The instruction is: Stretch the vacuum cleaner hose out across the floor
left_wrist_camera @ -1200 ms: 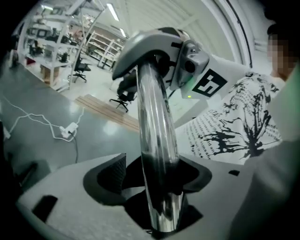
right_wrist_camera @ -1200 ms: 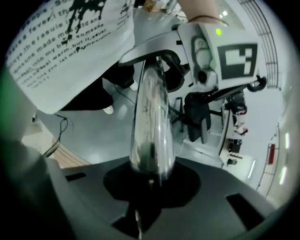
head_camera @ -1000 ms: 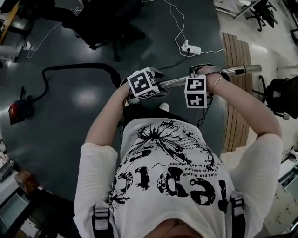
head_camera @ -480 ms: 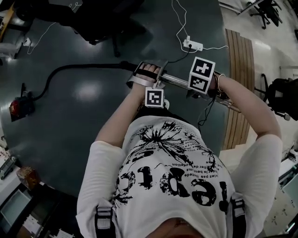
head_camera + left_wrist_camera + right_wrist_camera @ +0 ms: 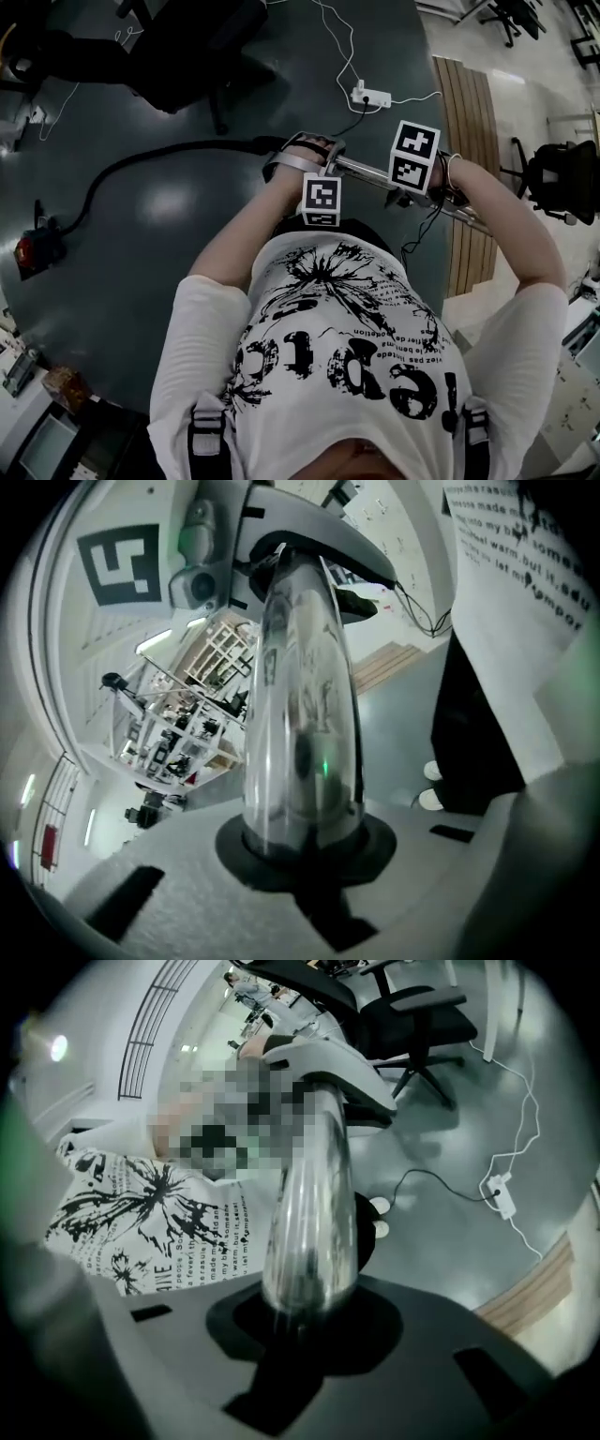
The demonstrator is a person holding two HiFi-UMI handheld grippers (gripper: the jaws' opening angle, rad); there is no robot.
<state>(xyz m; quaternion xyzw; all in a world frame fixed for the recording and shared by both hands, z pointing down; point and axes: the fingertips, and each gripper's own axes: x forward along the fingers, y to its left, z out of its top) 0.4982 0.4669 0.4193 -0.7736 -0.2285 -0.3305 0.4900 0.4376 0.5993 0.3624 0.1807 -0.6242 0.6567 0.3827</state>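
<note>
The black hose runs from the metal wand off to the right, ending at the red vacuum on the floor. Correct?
No, left: the hose runs from the wand off to the left, ending at the red vacuum on the floor, as the head view shows.

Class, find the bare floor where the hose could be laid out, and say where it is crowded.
Free: dark floor between hose, vacuum cleaner and person. Crowded: beyond the metal tube, around office chair and power strip.

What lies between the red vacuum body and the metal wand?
The black hose: in the head view it arcs over the dark floor from the red vacuum body to the metal wand.
</note>
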